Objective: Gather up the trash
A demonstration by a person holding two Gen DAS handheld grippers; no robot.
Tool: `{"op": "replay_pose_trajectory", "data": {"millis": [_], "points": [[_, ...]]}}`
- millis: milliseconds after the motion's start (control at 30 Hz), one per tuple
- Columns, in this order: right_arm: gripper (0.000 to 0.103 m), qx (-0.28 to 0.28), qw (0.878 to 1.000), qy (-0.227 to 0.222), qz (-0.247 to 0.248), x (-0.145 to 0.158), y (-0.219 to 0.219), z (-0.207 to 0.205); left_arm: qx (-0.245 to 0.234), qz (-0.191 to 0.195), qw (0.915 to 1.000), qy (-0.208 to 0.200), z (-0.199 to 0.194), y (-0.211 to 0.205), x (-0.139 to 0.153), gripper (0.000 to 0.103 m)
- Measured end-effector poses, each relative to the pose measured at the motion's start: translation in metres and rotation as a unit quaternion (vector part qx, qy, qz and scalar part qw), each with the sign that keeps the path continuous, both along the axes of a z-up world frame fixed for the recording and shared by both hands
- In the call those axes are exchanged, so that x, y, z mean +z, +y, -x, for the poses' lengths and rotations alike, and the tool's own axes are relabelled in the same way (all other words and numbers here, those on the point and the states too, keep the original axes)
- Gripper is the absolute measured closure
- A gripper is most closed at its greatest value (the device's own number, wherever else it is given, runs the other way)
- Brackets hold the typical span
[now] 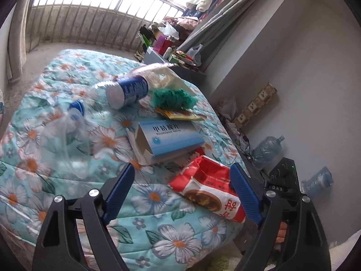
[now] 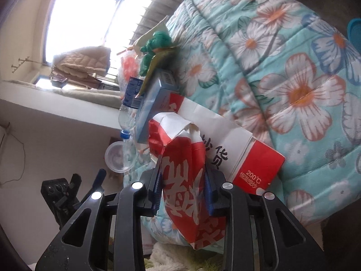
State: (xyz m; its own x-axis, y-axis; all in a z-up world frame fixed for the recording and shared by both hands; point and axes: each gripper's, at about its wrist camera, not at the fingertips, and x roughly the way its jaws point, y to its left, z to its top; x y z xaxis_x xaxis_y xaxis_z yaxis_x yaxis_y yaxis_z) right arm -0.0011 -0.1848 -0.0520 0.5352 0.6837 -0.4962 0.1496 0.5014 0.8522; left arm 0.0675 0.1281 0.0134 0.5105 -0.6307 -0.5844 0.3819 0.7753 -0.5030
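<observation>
1. Landmark = the blue medicine box [image 1: 171, 139], lying open-ended on the flowered bed quilt [image 1: 158, 221]. All trash is placed rel. to it.
2. Right tool [image 2: 182, 180]: clenched on the crumpled red-and-white snack bag [image 2: 189, 180]; both blue pads press its sides in the right wrist view. The bag sits just on the near side of the box, at the bed's edge, partly over a flat red-and-white paper sleeve [image 2: 237, 144].
3. Left tool [image 1: 182, 189]: released, jaws wide, nothing between them. It hovers over the quilt just short of the box, w/ the same red bag [image 1: 207, 187] by its right finger.
4. Other trash beyond the box: a blue-labelled plastic bottle [image 1: 128, 90] on its side, a green scrubby wad [image 1: 173, 98], a flat yellow-red wrapper [image 1: 180, 114] touching the box's far end, clear crumpled plastic w/ a blue cap [image 1: 76, 108] off to the box's left.
5. Step in hand, as I read it: picking up the red bag, first item of the pile; most of the trash isn't collected yet.
6. Next calls for: lift the bag clear w/o dragging the sleeve or nudging the box, then carry it to a bin. I can't see any bin or trash sack in either view, so the drop-off spot is unknown.
7. Left tool looks best placed for the box; its open end will crush, so grip across the closed end.
</observation>
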Motion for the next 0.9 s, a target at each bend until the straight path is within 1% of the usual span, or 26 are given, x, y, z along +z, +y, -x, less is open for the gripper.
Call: {"op": "replay_pose_trajectory", "data": {"millis": [133, 233, 267, 367, 467, 533, 633, 733, 900], "points": [[0.075, -0.006, 1.000, 0.006, -0.022, -0.008, -0.002, -0.003, -0.043, 0.012, 0.9979, 0.047, -0.001, -0.028, -0.023, 0.019], [0.076, -0.010, 0.999, 0.012, -0.033, -0.013, -0.004, -0.001, -0.073, 0.016, 0.9942, 0.078, -0.001, -0.046, -0.039, 0.020], [0.076, -0.011, 0.999, 0.013, -0.036, -0.015, -0.005, -0.001, -0.083, 0.016, 0.9921, 0.093, -0.001, -0.052, -0.045, 0.023], [0.076, -0.012, 0.999, 0.014, -0.044, -0.023, -0.017, 0.008, -0.106, 0.023, 0.9856, 0.130, 0.001, -0.066, -0.060, 0.026], [0.076, -0.015, 0.998, 0.019, -0.056, -0.027, -0.023, 0.011, -0.119, 0.043, 0.9749, 0.183, -0.002, -0.076, -0.080, 0.030], [0.076, -0.017, 0.997, 0.022, -0.069, -0.031, -0.027, 0.013, -0.115, 0.057, 0.9701, 0.206, -0.004, -0.078, -0.090, 0.033], [0.076, -0.020, 0.996, 0.027, -0.085, -0.035, -0.030, 0.013, -0.105, 0.080, 0.9665, 0.220, -0.008, -0.075, -0.095, 0.035], [0.076, -0.025, 0.994, 0.033, -0.103, -0.040, -0.034, 0.015, -0.092, 0.115, 0.9613, 0.233, -0.013, -0.073, -0.099, 0.037], [0.076, -0.034, 0.988, 0.044, -0.144, -0.050, -0.045, 0.020, -0.075, 0.169, 0.9505, 0.249, -0.018, -0.076, -0.105, 0.046]]}}
